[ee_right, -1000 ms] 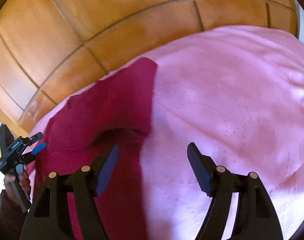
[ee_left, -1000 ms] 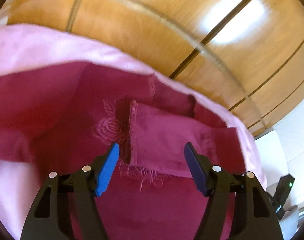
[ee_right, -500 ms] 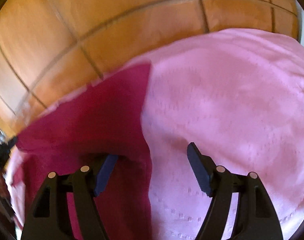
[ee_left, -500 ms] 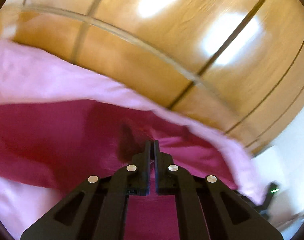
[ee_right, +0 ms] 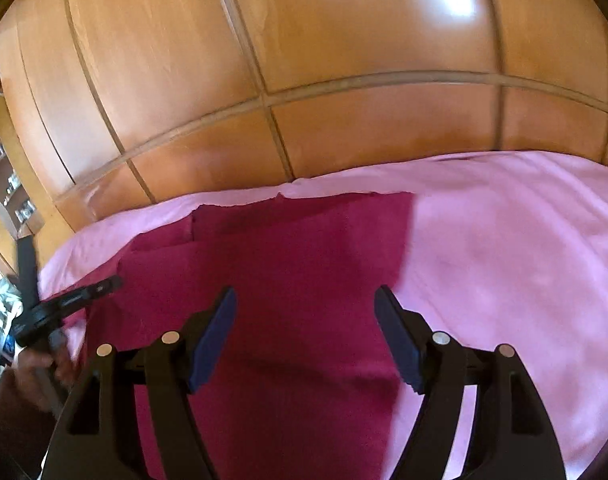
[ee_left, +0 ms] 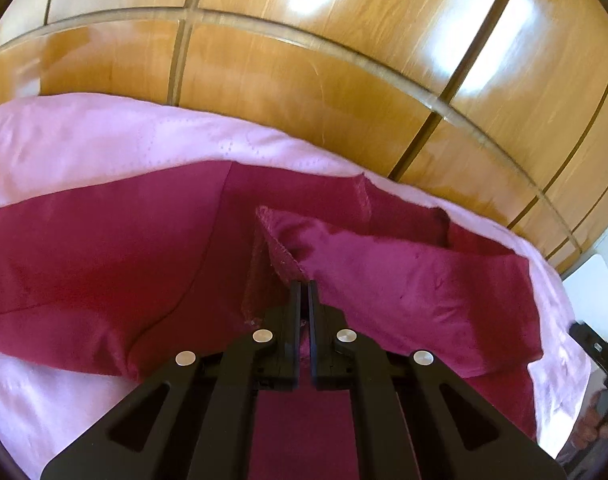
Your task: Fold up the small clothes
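Note:
A dark red garment [ee_left: 104, 264] lies spread on a pink bedsheet [ee_left: 104, 148]. My left gripper [ee_left: 302, 286] is shut on the hemmed edge of a folded sleeve [ee_left: 403, 280] and lifts it a little off the garment. In the right wrist view the garment [ee_right: 296, 248] lies flat, its right edge running down the sheet [ee_right: 503, 260]. My right gripper [ee_right: 305, 308] is open and empty, hovering over the garment's near part. The left gripper shows at the left edge of that view [ee_right: 76, 300], held by a hand.
A wooden wardrobe with panelled doors [ee_left: 304, 60] stands right behind the bed; it also fills the top of the right wrist view [ee_right: 304, 60]. A shelf with small items [ee_right: 8, 184] is at the far left. A white surface [ee_left: 599, 292] lies beyond the bed's right side.
My left gripper closed on the sleeve's hem and raised it. My right gripper moved left from the bare sheet to over the garment, staying open.

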`<state>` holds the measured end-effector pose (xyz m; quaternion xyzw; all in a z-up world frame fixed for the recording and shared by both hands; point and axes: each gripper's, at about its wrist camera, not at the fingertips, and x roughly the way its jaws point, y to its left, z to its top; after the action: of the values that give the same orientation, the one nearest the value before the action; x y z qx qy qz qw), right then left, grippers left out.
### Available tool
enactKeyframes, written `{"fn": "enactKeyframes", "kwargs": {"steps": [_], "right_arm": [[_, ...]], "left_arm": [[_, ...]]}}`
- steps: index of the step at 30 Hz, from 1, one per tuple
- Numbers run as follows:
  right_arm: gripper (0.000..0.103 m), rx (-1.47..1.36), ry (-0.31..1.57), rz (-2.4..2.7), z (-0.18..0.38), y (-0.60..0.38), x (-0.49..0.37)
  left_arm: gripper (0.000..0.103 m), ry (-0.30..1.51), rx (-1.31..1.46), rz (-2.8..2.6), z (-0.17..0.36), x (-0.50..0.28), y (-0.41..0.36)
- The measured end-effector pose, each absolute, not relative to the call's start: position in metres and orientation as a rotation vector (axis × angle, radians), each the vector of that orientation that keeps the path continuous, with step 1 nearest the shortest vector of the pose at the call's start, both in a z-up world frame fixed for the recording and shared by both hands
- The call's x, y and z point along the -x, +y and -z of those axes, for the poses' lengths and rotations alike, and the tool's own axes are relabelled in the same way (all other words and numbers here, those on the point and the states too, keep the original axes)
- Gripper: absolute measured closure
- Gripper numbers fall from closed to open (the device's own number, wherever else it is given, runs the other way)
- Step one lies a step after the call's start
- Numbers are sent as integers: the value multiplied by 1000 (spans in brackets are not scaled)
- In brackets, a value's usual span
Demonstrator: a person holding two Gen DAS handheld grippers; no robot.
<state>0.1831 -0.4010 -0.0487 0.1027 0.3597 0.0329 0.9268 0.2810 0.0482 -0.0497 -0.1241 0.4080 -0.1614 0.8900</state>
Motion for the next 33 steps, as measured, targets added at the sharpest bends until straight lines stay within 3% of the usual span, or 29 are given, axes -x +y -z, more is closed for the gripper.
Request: {"fn": "enactKeyframes", "kwargs": {"steps": [4,5,13,15,16,20,22,23,24,33], "right_arm": [[32,-164,882,114,107,-411,-228],[26,-143,859,121,112,-411,-227],[21,-136,828,126,110,-411,-220],[6,-124,843,192,108,-412,-218],[2,-129,842,204,104,-412,-214],[2,-74,754,178,81,-393,-176],[2,-51,745,120,76,-376,-158],[2,-31,740,77,75,-364,-145],[2,-18,738,57,75,-356,-139],[2,132,831,-33,117,-290,-116]], "left_arm": [[101,890,146,268,64,-289,39],[101,921,140,257,74,-293,39],[100,943,209,277,79,-295,52],[99,952,271,271,74,-287,68],[97,953,316,271,72,-280,82],[94,897,482,254,64,-243,151],[77,870,544,167,63,-225,192],[64,847,588,131,63,-215,212],[62,818,633,83,63,-203,237],[62,715,808,-292,66,-139,399]]}}
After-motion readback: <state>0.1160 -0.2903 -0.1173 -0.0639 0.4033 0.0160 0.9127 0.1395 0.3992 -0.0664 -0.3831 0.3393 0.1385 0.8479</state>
